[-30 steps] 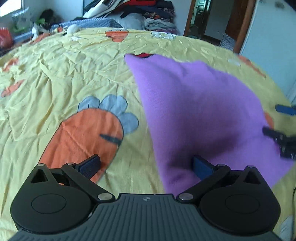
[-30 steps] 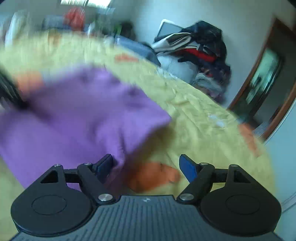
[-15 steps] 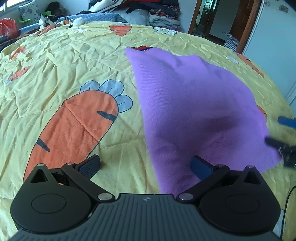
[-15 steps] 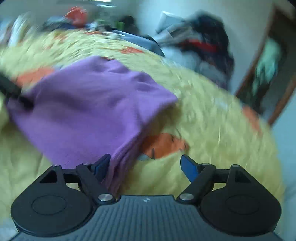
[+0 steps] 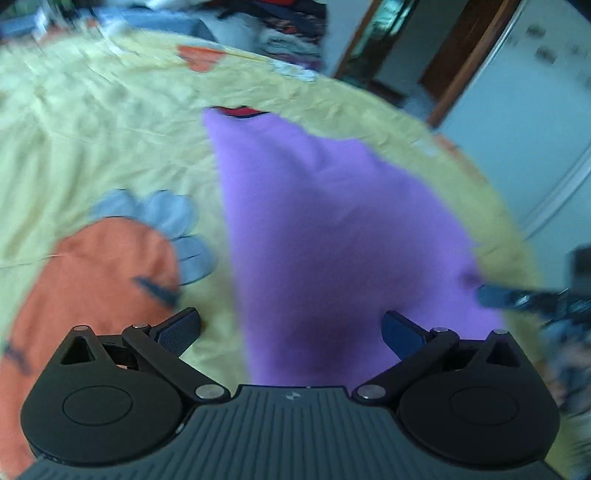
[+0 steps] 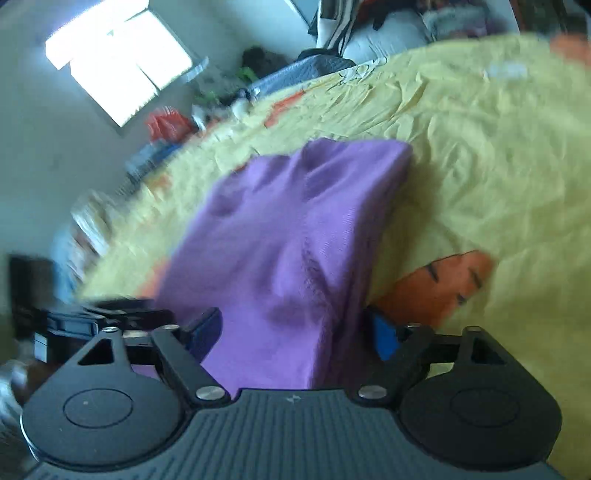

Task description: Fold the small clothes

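A purple garment lies folded on the yellow carrot-print bedsheet. My left gripper hangs open over its near left edge, the left finger over bare sheet and the right finger over purple cloth. A red and dark scrap shows at the garment's far tip. My right gripper reaches in at the garment's right corner. In the right wrist view the garment runs up between the fingers of my right gripper, whose jaws are opening, with the thick folded edge by the right finger.
Piles of clothes and a doorway lie beyond the bed's far edge. A bright window and clutter sit past the bed. My left gripper appears dark and blurred at the left.
The right wrist view has rolled and swung, so the garment now sits between the right fingers instead of beside the left one. The left view shifted slightly; both grippers stay wide.
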A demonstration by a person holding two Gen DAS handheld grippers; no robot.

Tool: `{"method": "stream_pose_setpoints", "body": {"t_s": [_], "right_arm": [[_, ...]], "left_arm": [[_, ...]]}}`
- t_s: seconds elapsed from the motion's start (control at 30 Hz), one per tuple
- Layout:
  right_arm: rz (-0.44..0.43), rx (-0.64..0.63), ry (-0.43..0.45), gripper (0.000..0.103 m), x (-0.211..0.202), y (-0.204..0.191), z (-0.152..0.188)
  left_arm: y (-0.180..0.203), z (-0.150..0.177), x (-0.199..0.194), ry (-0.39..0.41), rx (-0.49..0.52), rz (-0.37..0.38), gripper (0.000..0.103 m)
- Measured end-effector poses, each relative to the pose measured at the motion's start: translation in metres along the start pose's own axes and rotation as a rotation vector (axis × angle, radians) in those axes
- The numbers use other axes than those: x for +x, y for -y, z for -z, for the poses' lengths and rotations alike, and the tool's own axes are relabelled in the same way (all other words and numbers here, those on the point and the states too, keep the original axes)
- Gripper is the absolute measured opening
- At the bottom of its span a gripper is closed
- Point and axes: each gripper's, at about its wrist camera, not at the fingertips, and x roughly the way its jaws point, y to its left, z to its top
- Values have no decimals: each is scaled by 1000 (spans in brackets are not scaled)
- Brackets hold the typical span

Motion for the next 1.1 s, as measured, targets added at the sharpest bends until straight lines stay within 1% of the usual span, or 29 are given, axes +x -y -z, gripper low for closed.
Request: {"method": "stream_pose_setpoints", "body": {"t_s": [0.03,0.1,0.13,0.17,0.2,0.23,0.3,0.37,0.4,0.43,0.47,0.5,0.53,0.57,0.6,0.7,0.83,0.93,1.03,1.1], "right_arm": [[-25,32,4,89,0,4,-1],[-78,94,3,89,-2,15,-3],[-101,120,3,89,-5,21,-2],[-131,143,0,89,-8,26,0],[-158,152,-1,89,-11,29,3],[-170,149,-1,89,-13,30,6],[-172,148,-1,89,-11,29,4],[-179,151,3,88,-2,27,-3],[-186,147,-1,82,3,24,-6],[-177,138,-6,74,10,21,-9],[-155,133,-10,57,15,18,-11],[-136,137,-15,39,20,17,-12],[-116,139,-15,32,23,17,-12],[-96,135,-14,28,25,16,-12],[-85,133,-5,25,24,15,-11],[-63,136,7,21,23,4,-8],[-110,140,31,20,17,-18,-9],[-149,135,29,20,15,-41,-3],[-174,121,19,20,15,-62,11],[-193,116,7,20,16,-72,24]], "left_arm": [[-6,-4,2,-17,-46,80,103],[-27,-6,7,-66,-194,262,103],[-38,-4,8,-81,-251,322,103],[-48,-1,8,-88,-297,368,103],[-58,4,9,-107,-359,430,103],[-65,7,8,-97,-387,476,103],[-69,5,12,-105,-416,508,103],[-68,-3,20,-130,-438,499,103],[-64,-9,26,-139,-425,494,100],[-60,-15,32,-145,-409,467,91],[-58,-19,36,-158,-405,438,83],[-58,-24,43,-181,-407,421,59],[-59,-28,47,-210,-409,395,29],[-62,-29,50,-231,-409,373,30],[-63,-30,51,-235,-401,378,29],[-56,-34,45,-241,-348,338,28],[-53,-42,27,-252,-320,298,28],[-57,-39,2,-249,-298,260,28],[-68,-27,-25,-239,-319,244,28],[-71,-10,-41,-235,-315,234,28]]}}
